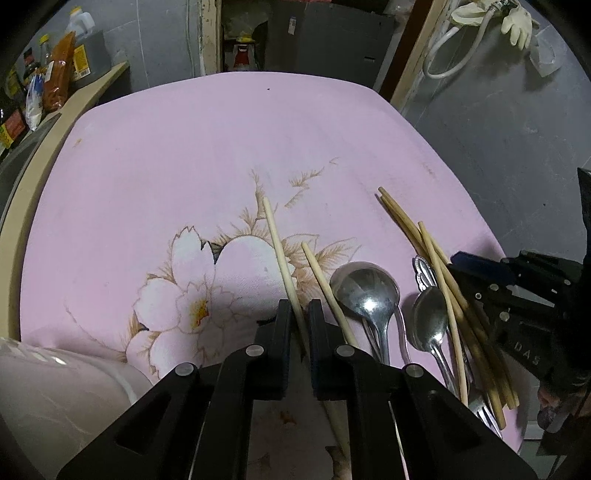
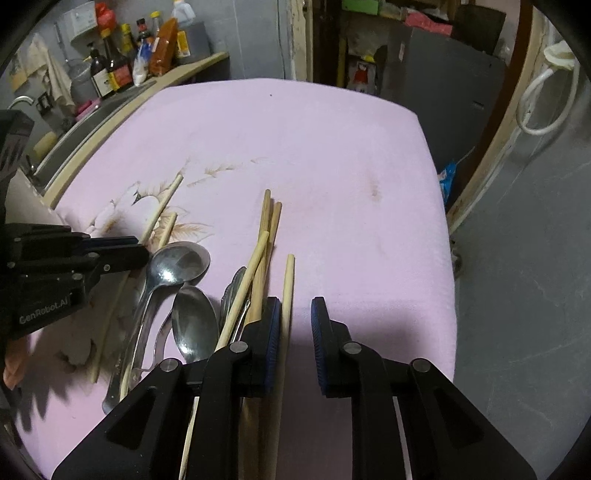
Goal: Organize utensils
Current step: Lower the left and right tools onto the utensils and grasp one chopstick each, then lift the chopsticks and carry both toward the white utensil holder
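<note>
Wooden chopsticks and metal spoons lie on a pink flowered cloth (image 1: 229,147). My left gripper (image 1: 299,310) has narrow jaws around one pale chopstick (image 1: 279,247); a second chopstick (image 1: 325,284) lies just right of it. Two spoons (image 1: 365,291) and a bundle of chopsticks (image 1: 439,266) lie further right. My right gripper (image 2: 295,314) is open, with a single chopstick (image 2: 287,288) against its left finger (image 2: 271,325). The chopstick bundle (image 2: 264,236) and spoons (image 2: 177,266) lie to its left. The left gripper also shows in the right wrist view (image 2: 122,254).
A white rounded container (image 1: 55,398) sits at the near left. A counter with bottles and packets (image 2: 122,62) runs along the far left. The cloth's right edge (image 2: 443,258) drops to a grey floor. A hose and gloves (image 1: 480,22) hang on the far wall.
</note>
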Action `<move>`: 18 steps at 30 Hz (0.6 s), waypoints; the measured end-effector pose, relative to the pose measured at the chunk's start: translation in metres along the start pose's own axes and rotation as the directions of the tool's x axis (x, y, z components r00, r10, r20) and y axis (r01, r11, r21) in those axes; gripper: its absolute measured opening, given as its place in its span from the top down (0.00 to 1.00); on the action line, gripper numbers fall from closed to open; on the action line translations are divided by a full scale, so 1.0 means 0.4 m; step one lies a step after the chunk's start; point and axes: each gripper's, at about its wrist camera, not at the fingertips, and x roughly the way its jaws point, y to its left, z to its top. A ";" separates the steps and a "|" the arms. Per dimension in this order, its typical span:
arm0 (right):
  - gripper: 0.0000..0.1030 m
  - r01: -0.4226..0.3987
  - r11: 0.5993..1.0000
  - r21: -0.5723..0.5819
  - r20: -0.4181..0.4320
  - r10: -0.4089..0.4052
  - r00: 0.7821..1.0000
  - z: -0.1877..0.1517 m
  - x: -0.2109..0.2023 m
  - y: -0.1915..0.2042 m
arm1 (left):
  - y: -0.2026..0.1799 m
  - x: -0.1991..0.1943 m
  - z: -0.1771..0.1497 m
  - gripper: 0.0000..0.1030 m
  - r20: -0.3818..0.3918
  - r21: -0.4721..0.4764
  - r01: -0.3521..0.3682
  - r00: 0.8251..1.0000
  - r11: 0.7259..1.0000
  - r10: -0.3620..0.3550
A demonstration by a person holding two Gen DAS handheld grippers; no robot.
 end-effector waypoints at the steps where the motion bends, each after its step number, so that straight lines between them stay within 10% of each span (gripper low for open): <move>1: 0.93 -0.010 1.000 0.012 -0.012 0.010 1.000 -0.002 -0.002 -0.003 | 0.000 -0.003 -0.002 0.97 0.002 -0.002 0.008 1.000 1.000 -0.008; 11: 0.97 -0.089 0.990 0.113 0.201 0.065 0.977 -0.110 -0.120 -0.017 | -0.016 -0.114 -0.081 0.98 0.172 0.017 0.059 0.983 0.998 -0.061; 18: 0.97 -0.015 0.998 0.057 0.514 -0.016 0.858 -0.190 -0.266 0.072 | -0.034 -0.256 -0.129 0.98 0.411 0.085 0.051 0.908 0.995 -0.081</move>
